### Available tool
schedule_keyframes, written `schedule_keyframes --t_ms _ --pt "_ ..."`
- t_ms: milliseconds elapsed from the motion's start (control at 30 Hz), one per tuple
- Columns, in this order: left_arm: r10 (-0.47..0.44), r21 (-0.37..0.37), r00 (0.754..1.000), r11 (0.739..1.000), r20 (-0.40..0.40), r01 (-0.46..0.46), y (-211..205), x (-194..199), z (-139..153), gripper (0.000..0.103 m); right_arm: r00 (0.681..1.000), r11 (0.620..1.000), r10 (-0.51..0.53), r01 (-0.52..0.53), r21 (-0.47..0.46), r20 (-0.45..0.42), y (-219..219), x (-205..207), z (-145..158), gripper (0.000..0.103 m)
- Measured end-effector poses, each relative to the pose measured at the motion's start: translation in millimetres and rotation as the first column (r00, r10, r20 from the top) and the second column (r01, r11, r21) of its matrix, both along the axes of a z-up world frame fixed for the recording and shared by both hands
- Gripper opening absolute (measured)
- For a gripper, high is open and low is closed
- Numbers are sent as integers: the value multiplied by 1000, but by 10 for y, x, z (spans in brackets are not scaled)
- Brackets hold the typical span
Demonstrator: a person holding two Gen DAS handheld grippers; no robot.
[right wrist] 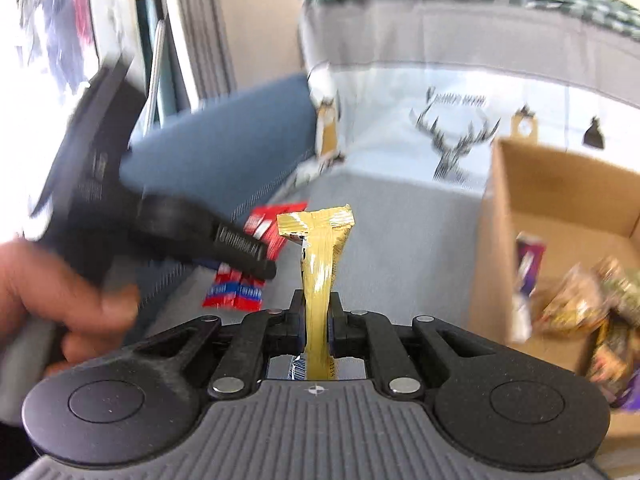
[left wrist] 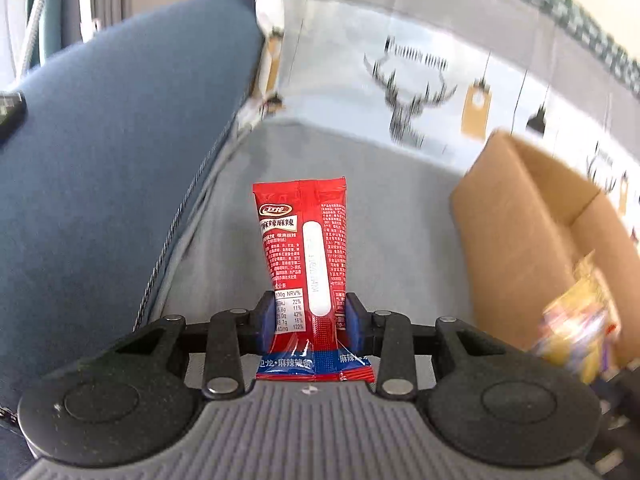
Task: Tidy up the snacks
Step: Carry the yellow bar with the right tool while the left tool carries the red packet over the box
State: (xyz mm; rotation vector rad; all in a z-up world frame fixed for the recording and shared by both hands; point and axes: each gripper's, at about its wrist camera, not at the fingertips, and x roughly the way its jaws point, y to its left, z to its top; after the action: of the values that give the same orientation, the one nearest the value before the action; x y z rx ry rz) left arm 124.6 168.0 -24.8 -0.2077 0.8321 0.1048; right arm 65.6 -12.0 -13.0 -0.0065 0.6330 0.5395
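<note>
Both grippers angled down over the grey cushion [left wrist: 224, 240]: left gripper [left wrist: 311, 320] pinching the red snack packet [left wrist: 304, 240], right gripper [right wrist: 317, 320] clamped tight on the yellow packet [right wrist: 320, 256].

We read on red snack packet [left wrist: 306, 256]: white Chinese "麻辣麻辣" under oval brand logo; nutrition column "NRV%" with 22%, 11%, 42%, 16%, 122%; blue bottom band "卫龙·麻辣辣条". Fine print beside it too small. Script line above deer print on grey cloth [left wrist: 404, 100] blurred, unreadable. Gold packet [right wrist: 320, 264]: no legible text.
</note>
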Motion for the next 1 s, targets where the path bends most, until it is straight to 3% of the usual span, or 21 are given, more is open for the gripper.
schedule_keyframes --t_ms 167,333,433,600,1000 --pt "-2 -6 992 1000 125 2 -140 -80 260 39 993 996 -55 48 69 101 -445 136 542 10" --pt "-24 -21 976 999 216 29 -351 -38 409 39 973 988 -139 123 92 183 -999 339 814 10" --pt "-48 -32 966 998 254 58 -492 11 450 39 956 973 -217 198 115 195 -1372 382 761 10" --pt "-89 -57 952 992 292 110 -737 111 497 39 939 939 -328 312 145 103 -1823 450 575 10" --pt "-168 -112 921 969 351 219 -1401 300 569 39 903 910 -409 393 134 129 -2368 348 544 10"
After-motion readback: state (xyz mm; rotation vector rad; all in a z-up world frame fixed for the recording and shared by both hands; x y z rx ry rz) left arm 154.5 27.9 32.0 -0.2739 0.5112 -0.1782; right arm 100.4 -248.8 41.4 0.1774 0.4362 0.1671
